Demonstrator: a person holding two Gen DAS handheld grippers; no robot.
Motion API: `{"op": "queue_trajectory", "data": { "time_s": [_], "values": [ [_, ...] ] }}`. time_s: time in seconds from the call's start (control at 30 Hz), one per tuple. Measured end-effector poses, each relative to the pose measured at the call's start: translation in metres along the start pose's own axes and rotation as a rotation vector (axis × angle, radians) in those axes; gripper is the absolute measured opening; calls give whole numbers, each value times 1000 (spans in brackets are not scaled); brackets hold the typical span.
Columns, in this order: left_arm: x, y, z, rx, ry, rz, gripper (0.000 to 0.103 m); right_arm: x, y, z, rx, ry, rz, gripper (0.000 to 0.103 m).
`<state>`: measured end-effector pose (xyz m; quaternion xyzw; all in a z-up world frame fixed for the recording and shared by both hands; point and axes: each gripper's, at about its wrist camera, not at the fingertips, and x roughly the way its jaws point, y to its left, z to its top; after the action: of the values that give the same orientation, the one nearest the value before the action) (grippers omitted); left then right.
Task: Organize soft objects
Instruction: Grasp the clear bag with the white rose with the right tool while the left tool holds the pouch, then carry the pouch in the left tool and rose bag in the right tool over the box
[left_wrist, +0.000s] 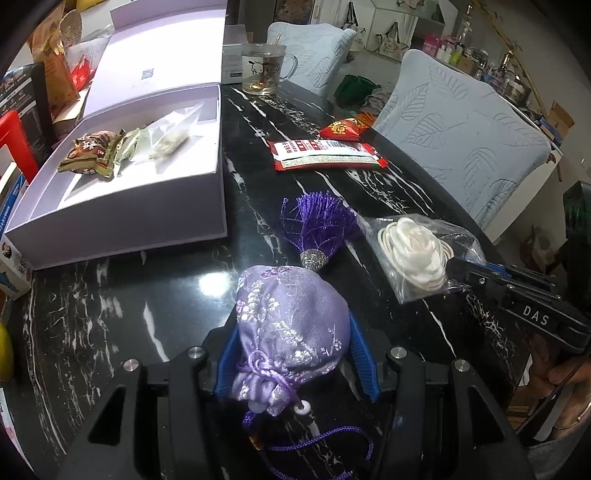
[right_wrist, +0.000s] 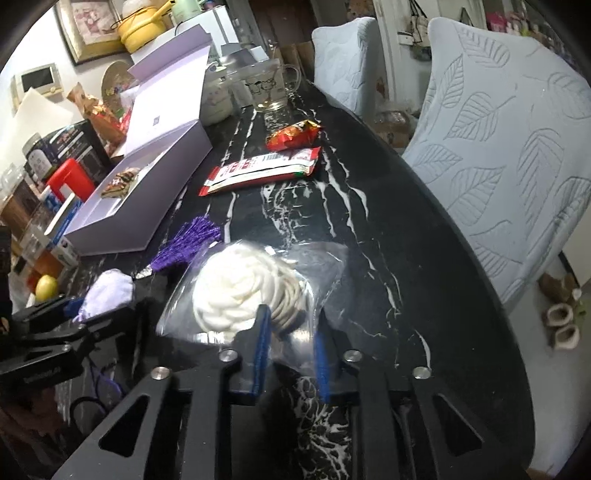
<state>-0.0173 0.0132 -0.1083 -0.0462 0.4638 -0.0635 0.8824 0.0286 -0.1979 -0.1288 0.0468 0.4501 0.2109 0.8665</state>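
Lilac pouch (left_wrist: 291, 325) clamped in left gripper (left_wrist: 291, 354); right gripper (right_wrist: 291, 328) pinches bag (right_wrist: 258, 291).

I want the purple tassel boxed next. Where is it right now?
In the left wrist view the purple tassel lies on the black marble table, between the open white box and the bagged white cord, just beyond the lilac pouch.

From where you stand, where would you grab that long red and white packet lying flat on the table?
I'd take the long red and white packet across its narrow width near the middle, coming from above with fingers either side of the long edges. It lies flat on the black marble table, thin and long, so an end grip would likely let it droop. The smaller red packet crowds its far side.
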Motion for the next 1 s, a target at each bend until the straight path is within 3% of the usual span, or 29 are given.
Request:
{"op": "queue_trajectory", "data": {
  "time_s": [0.07,0.2,0.5,1.0],
  "values": [
    [1,0,1,0,3,-1,53,0,-2,-2,23,1,24,9],
    [-2,1,2,2,-5,2,53,-6,-2,-5,37,-18,59,5],
    [-17,1,4,10,-42,2,53,-27,0,-10,60,-60,97,4],
    [-62,-5,-1,28,-144,-1,53,-74,19,-21,27,-150,73,4]
  ]
}}
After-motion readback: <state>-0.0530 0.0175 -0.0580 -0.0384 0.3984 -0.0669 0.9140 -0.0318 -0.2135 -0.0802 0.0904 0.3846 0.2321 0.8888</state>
